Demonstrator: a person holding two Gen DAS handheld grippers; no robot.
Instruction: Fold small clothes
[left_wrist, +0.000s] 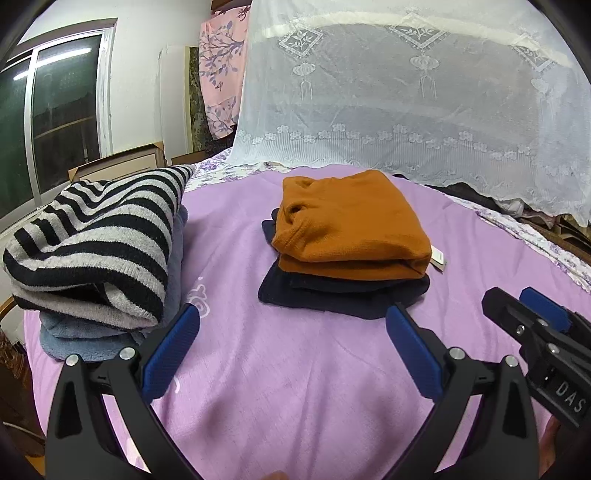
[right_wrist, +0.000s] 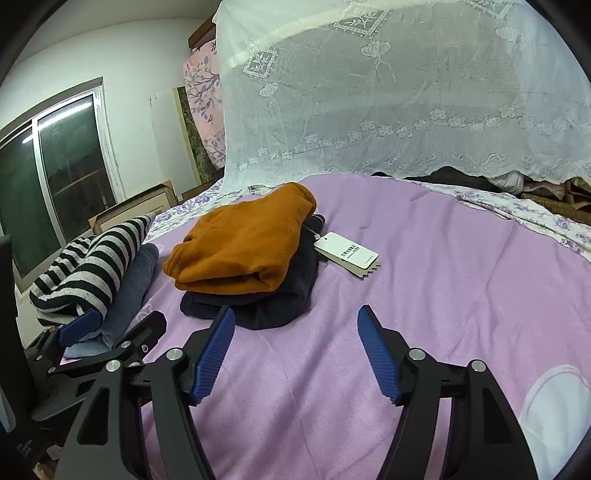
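Note:
A folded orange sweater (left_wrist: 351, 225) lies on top of a folded dark navy garment (left_wrist: 332, 295) on the purple bedspread (left_wrist: 295, 387); both show in the right wrist view (right_wrist: 243, 247) (right_wrist: 280, 306), with a white paper tag (right_wrist: 347, 253) beside them. A folded black-and-white striped sweater (left_wrist: 92, 243) sits on a folded light blue garment (left_wrist: 85, 339) at the left. My left gripper (left_wrist: 291, 317) is open and empty, just short of the navy garment. My right gripper (right_wrist: 295, 317) is open and empty, near the stack's front edge; it also shows at the right of the left wrist view (left_wrist: 524, 306).
A white lace mosquito net (left_wrist: 424, 92) hangs over the far side of the bed. A window (left_wrist: 48, 122) and wooden furniture (left_wrist: 122, 166) stand at the left. Dark crumpled clothes (right_wrist: 480, 181) lie under the net's hem at the back right.

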